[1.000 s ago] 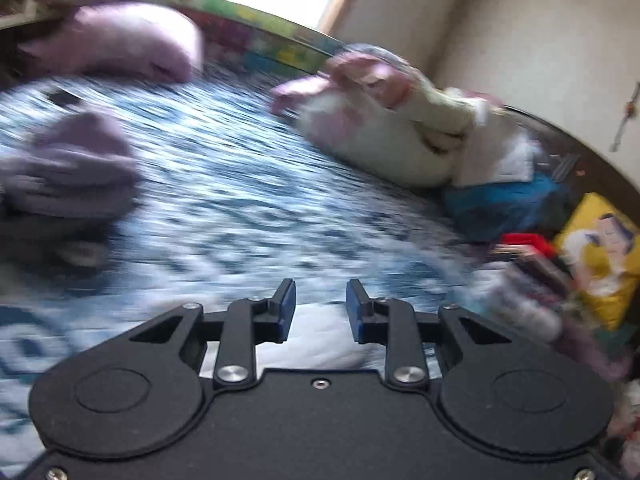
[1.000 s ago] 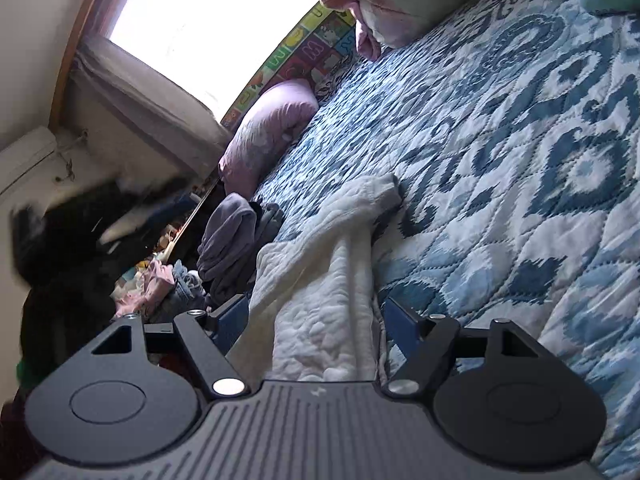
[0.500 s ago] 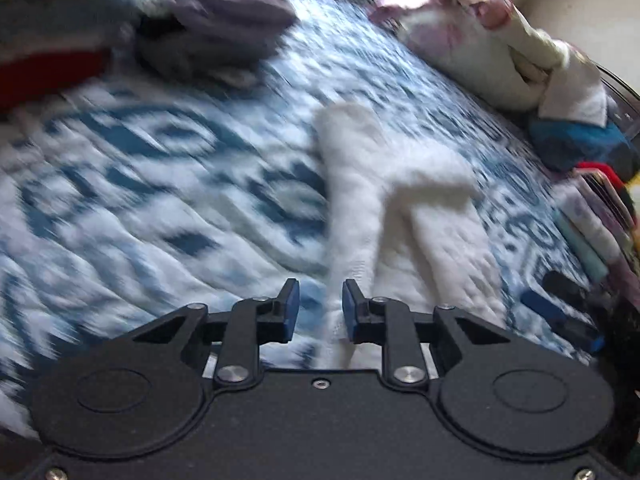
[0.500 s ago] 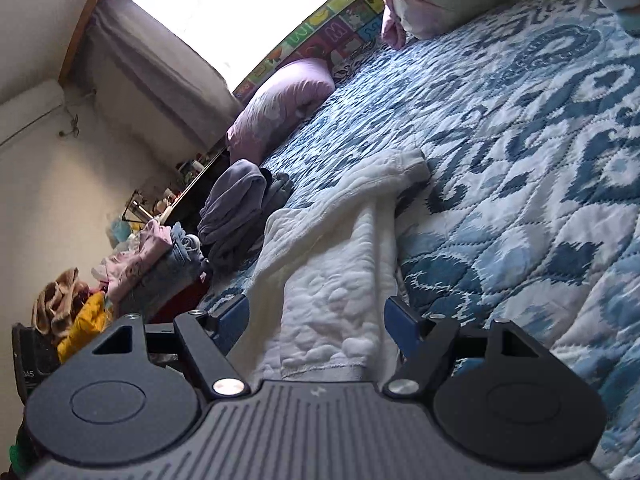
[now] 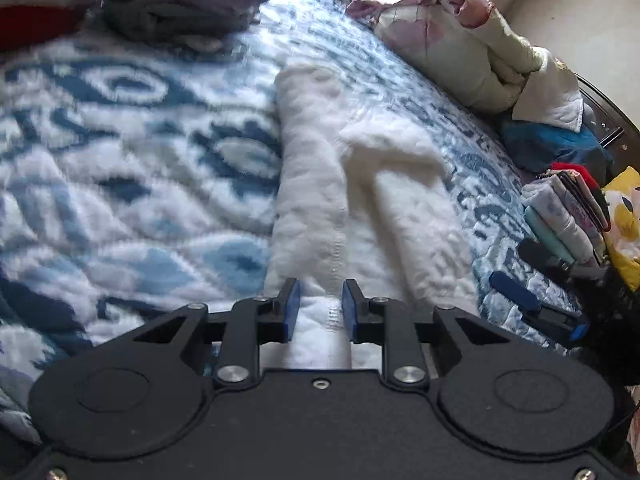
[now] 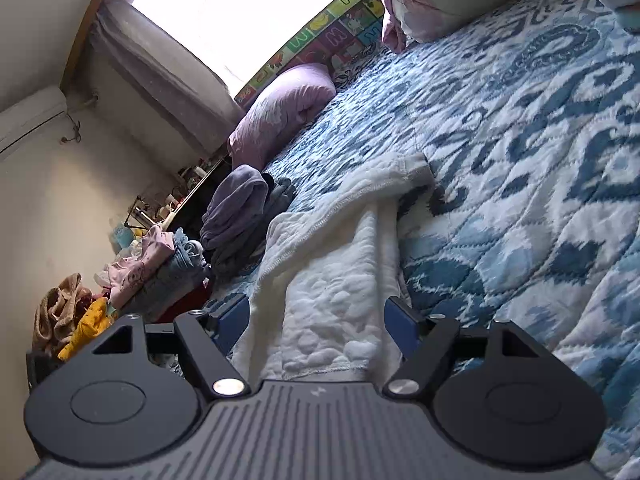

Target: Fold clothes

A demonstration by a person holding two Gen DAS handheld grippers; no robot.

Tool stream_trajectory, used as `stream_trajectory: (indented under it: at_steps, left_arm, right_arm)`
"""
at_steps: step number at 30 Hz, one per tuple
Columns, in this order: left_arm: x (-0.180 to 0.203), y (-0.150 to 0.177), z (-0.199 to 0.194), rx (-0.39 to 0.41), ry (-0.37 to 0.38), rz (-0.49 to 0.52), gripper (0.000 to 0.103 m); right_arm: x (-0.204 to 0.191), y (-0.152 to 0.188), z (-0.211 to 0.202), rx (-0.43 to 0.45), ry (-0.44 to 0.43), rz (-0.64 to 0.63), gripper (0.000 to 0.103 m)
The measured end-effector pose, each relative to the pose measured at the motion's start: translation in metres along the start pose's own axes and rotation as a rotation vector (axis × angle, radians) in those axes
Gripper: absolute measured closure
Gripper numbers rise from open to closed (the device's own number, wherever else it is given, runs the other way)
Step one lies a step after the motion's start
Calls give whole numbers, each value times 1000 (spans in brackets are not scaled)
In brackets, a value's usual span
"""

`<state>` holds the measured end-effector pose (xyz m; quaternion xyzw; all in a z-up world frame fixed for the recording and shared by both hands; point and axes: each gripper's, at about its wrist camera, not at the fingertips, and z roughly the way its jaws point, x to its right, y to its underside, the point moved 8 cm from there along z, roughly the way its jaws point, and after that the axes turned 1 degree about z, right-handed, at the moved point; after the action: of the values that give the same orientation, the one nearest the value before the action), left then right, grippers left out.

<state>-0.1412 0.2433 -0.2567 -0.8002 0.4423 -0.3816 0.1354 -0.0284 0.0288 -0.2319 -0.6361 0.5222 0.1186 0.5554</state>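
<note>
Garment point(image 5: 360, 200): white quilted, soft, light, limp. Grip at hem. Left gripper point(image 5: 318, 308) narrowly parted astride hem; right gripper point(image 6: 320, 320) spread wide.

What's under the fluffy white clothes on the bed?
The white quilted garment lies on the blue-and-white patterned quilt, which shows all around it. Whether anything else hides beneath the garment cannot be seen; the cloth covers it.

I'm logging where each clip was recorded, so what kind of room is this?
Most likely a bedroom: a bed with a blue patterned quilt, a purple pillow by the window, and piled clothes alongside.
</note>
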Motion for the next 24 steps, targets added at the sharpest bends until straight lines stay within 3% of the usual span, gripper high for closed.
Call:
stream_trajectory:
  at_steps: [8,11,17,24]
  left_arm:
    - [0,2,10,33,124,-58,82]
    - [-6,2,9,37,171,-97,82]
    - [-9,1,8,28,215,-115,82]
    - [-10,0,9,12,233,-117,82]
  right_arm:
    - [-28,-14,14,-28,23,-52,35]
    - [-19,-36,32,-35,106,-80,38]
    - [34,-82,76,-65,193,113,38]
    - [72,-92,107,-55,228,324,37]
